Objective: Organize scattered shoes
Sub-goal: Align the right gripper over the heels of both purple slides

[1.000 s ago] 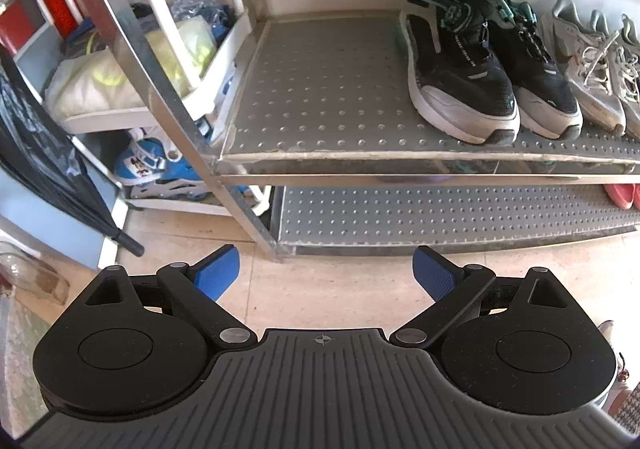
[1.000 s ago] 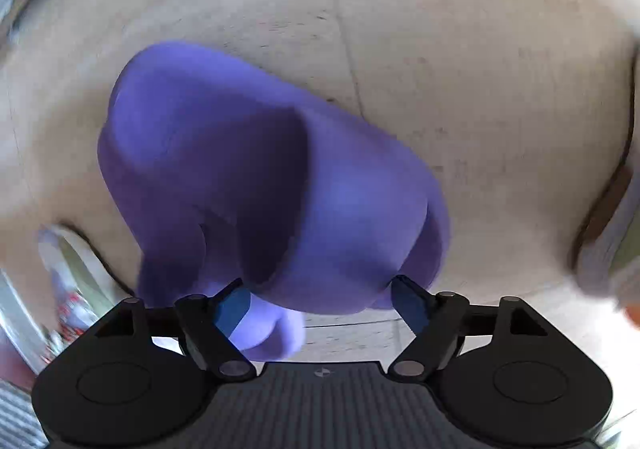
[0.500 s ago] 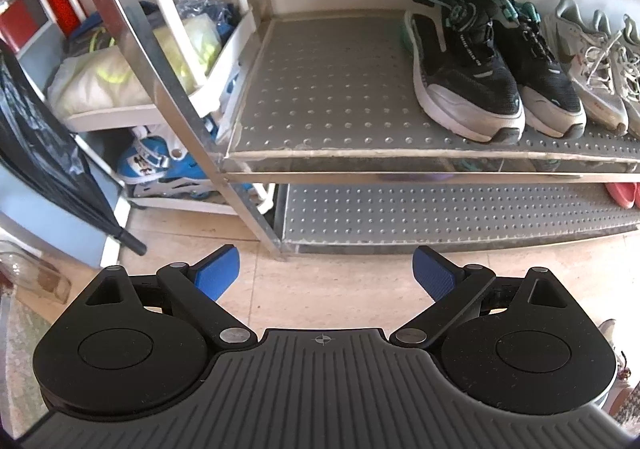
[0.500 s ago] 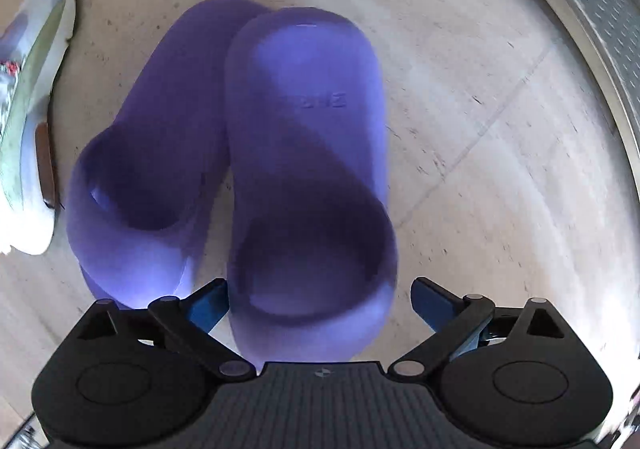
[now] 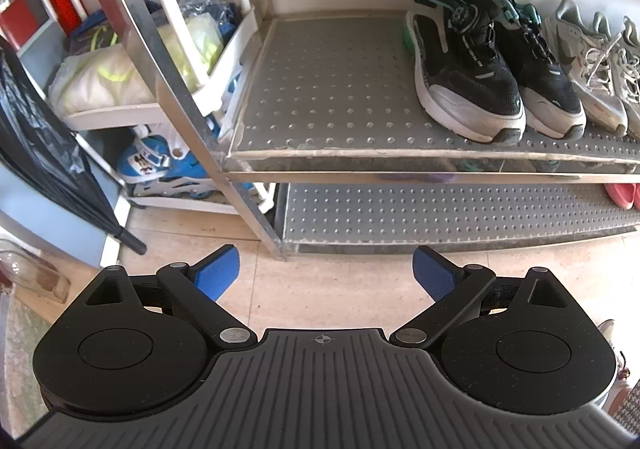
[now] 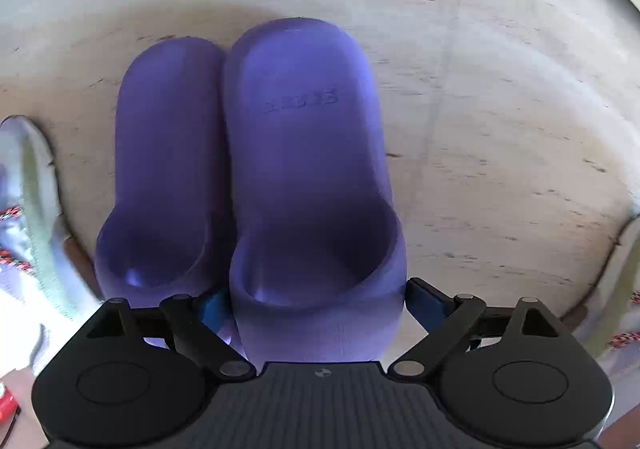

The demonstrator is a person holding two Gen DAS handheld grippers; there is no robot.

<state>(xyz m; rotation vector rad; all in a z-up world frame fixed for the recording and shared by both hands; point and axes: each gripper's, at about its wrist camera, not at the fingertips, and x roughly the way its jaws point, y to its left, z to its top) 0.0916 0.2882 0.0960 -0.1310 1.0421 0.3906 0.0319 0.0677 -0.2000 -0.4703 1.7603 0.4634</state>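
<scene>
Two purple slides lie side by side on the beige floor in the right wrist view, the larger-looking one (image 6: 308,169) to the right of its mate (image 6: 168,153). My right gripper (image 6: 320,307) points steeply down over the right slide's strap end. Its jaws stand wide, one blue pad on each side of that slide, without visibly pressing it. My left gripper (image 5: 326,273) hangs open over bare floor in front of the metal shoe rack (image 5: 328,89), nothing between its fingers. A black-and-teal sneaker pair (image 5: 468,61) and grey sneakers (image 5: 592,61) stand on the rack's upper shelf.
A pale sneaker (image 6: 32,201) lies just left of the slides, and another shoe (image 6: 624,281) shows at the right edge. A pink shoe (image 5: 620,195) sits on the lower shelf (image 5: 440,209). Left of the rack stand a white cart with blue skates (image 5: 160,165) and a black umbrella (image 5: 52,161).
The right gripper held one purple slide in the air, then set it down beside its mate and spread its jaws wider, rolling as it moved. The left gripper stayed still.
</scene>
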